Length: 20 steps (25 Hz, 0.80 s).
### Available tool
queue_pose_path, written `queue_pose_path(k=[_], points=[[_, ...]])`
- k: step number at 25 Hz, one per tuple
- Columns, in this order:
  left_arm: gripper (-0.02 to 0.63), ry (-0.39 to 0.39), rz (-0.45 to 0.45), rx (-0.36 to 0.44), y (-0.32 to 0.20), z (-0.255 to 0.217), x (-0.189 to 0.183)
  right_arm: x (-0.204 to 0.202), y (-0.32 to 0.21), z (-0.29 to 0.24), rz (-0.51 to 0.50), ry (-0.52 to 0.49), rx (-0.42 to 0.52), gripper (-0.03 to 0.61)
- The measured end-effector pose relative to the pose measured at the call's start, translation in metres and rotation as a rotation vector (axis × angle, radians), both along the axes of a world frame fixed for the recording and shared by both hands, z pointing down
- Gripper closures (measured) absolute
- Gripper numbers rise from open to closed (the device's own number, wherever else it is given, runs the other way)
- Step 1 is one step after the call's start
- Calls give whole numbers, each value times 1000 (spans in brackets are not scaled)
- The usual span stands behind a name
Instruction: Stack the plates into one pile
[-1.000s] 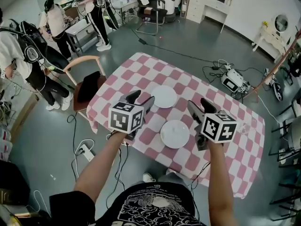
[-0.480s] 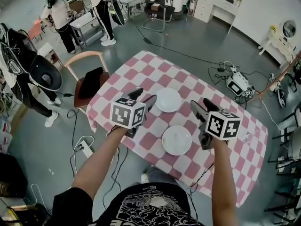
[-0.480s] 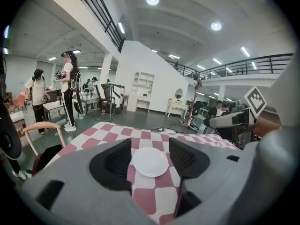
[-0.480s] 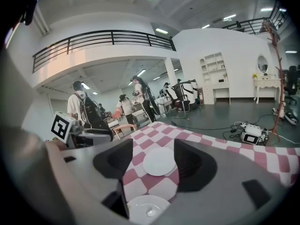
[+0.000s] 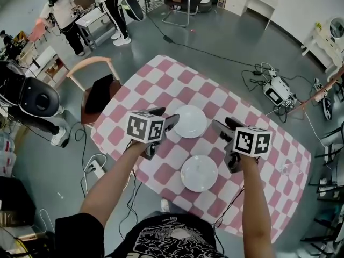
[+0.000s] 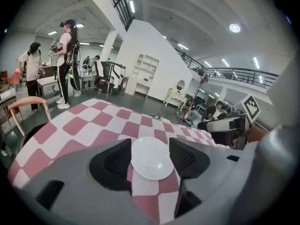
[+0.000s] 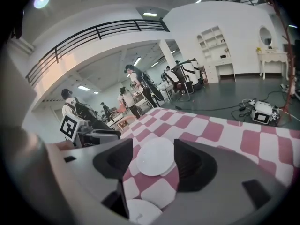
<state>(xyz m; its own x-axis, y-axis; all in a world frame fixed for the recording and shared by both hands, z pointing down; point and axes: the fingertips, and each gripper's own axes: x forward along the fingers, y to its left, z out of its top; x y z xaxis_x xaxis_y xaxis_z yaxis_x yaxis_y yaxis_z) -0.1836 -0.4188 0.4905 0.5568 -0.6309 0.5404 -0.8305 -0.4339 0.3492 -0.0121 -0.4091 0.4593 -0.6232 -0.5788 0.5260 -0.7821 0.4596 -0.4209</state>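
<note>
Two white plates lie apart on a pink-and-white checked table point(image 5: 177, 85). The far plate point(image 5: 189, 121) sits mid-table; the near plate point(image 5: 199, 172) lies closer to the front edge. My left gripper point(image 5: 166, 118) hovers just left of the far plate, open and empty; in the left gripper view that far plate point(image 6: 151, 158) shows between the jaws. My right gripper point(image 5: 225, 128) hangs right of both plates, open and empty. In the right gripper view the far plate point(image 7: 155, 156) shows between the jaws and the near plate point(image 7: 143, 212) at the bottom.
A wooden chair point(image 5: 95, 93) with a dark seat stands at the table's left end. Cables and a power strip point(image 5: 95, 170) lie on the floor near it. People point(image 5: 63, 16) and desks stand far back. A device with cables point(image 5: 278, 90) sits beyond the table's right side.
Both grippers have held their place over the table while the head view shifted slightly. The plates have not moved.
</note>
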Motion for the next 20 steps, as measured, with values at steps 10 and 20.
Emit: queue_pose_path(k=[10,20], points=[[353,87,-10,-221,-32,69,-1,-5,-26,83,-18,-66,-203,302],[353,167,12,-390,-32,107,12,-12,-32,123,-22,-125,-342,305]])
